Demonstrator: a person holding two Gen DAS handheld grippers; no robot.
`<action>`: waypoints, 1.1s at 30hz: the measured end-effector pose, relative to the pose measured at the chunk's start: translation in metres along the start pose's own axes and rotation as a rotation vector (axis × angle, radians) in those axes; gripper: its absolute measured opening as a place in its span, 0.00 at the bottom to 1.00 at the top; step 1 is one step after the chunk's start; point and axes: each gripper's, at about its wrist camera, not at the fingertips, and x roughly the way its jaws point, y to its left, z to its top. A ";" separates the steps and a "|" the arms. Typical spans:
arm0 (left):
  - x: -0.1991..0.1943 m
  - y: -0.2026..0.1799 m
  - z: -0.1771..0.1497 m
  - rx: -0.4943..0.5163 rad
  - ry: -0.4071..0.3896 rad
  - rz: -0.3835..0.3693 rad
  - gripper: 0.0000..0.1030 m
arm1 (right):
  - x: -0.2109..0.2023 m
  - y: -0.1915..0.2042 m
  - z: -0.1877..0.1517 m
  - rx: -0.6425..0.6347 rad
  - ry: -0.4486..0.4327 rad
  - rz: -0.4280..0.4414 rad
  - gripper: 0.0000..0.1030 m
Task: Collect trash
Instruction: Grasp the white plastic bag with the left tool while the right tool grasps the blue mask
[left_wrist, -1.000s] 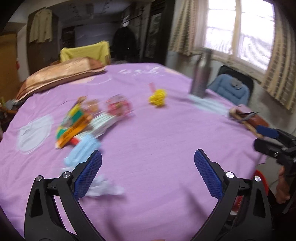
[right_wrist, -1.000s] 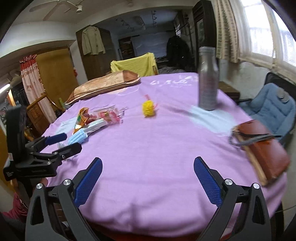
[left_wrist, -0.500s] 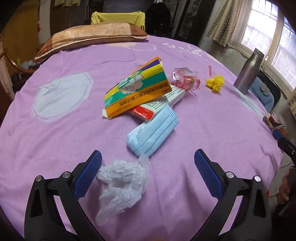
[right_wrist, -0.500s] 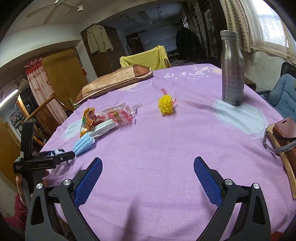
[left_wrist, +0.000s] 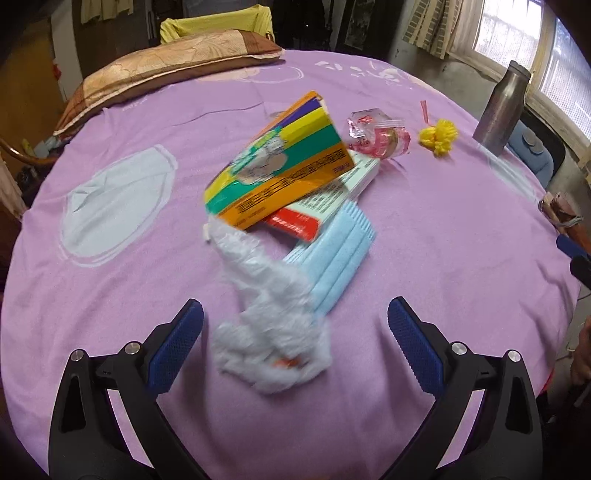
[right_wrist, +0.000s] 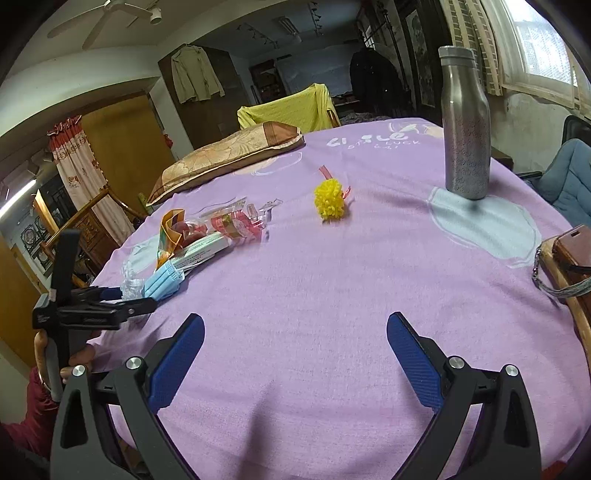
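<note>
**Trash cluster on purple cloth, both tongs spread and empty**

Surface: a round table (left_wrist: 424, 236) is covered by a purple cloth printed with pale blue patches and white lettering. A brown-and-tan pillow (left_wrist: 166, 62) is laid at the far rim, at 11 o'clock in the left wrist view. A yellow-draped chair (right_wrist: 291, 109) is seen behind it.

Trash: a crumpled clear plastic bag (left_wrist: 266, 317) is seen between the spread fingers of the left gripper (left_wrist: 295, 339), nothing pinched; the bag is motion-blurred. A blue face mask (left_wrist: 336, 254) is partly overlapped by the bag, at 1 o'clock from it. A red-and-white carton (left_wrist: 325, 206) is stacked beyond the mask, and a striped multicolour box (left_wrist: 280, 162) is tilted on top of it. A pink-and-clear wrapper (left_wrist: 380, 133) is touching the carton's far end. A yellow pompom (left_wrist: 439, 136) is set apart at 2 o'clock.

Right gripper (right_wrist: 295, 354): fingers held wide, nothing between them, bare cloth ahead. In its view the cluster is placed at 10 o'clock, the pompom at 12.

Other items: a steel bottle (right_wrist: 465, 125) is stood upright on a blue patch at 1 o'clock. A brown leather pouch (right_wrist: 572, 254) with a strap is laid at the rim at 3 o'clock.

Room: a ceiling fan (right_wrist: 110, 14), a shirt hung on a wardrobe (right_wrist: 195, 75), a curtained window (right_wrist: 539, 44) and a blue padded chair (right_wrist: 569, 173) are visible.
</note>
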 end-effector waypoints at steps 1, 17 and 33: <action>-0.004 0.004 -0.004 -0.001 -0.013 0.018 0.93 | 0.002 0.000 0.000 0.001 0.004 0.003 0.94; -0.039 0.064 -0.033 -0.089 -0.102 0.049 0.31 | 0.027 0.047 0.011 -0.063 0.049 0.093 0.94; -0.038 0.090 -0.049 -0.182 -0.110 -0.031 0.84 | 0.138 0.195 0.035 -0.341 0.154 0.040 0.94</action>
